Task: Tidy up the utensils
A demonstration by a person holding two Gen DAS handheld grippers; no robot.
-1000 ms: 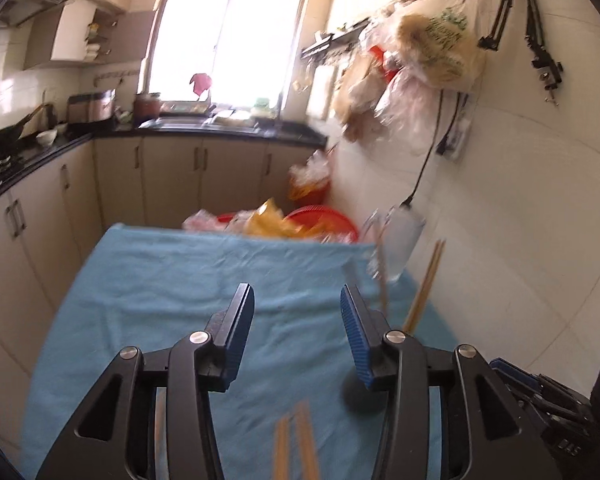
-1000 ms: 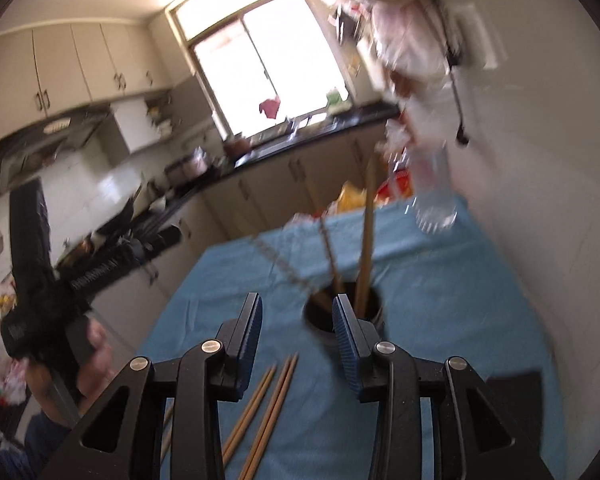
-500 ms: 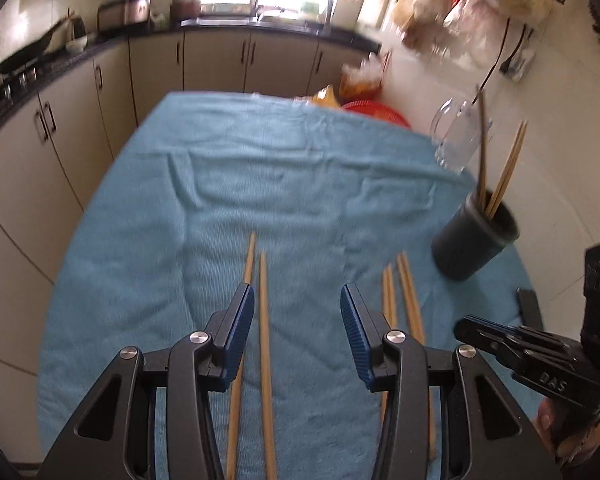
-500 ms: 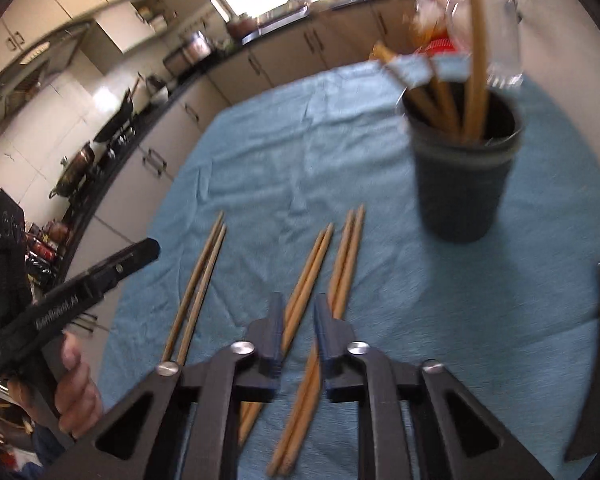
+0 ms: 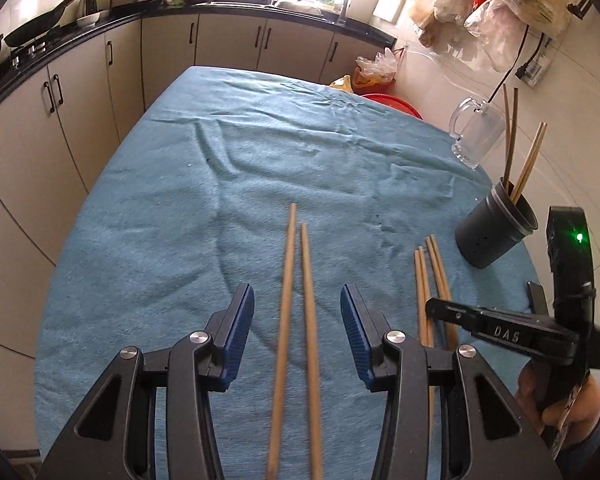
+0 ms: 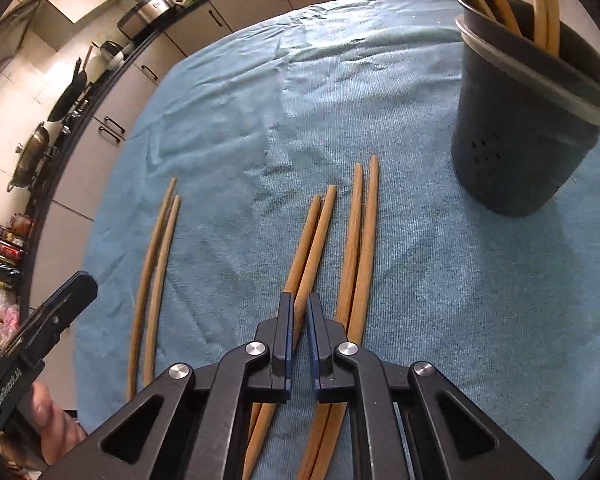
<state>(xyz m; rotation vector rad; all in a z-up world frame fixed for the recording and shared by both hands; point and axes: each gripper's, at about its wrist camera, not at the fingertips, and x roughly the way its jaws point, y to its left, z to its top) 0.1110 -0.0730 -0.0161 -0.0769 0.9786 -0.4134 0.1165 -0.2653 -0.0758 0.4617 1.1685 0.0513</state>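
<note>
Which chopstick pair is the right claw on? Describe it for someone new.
Start at the dark holder on the blue cloth. Three chopstick pairs lie left of it; take the middle pair. Unlike its neighbours, the right claw is nearly closed around it.

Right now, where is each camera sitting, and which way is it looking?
Left wrist: sits on the left gripper, open, facing two chopsticks on the blue cloth.
Right wrist: sits on the right gripper, narrowed around a chopstick pair.
Both show the dark holder and the other gripper.
</note>
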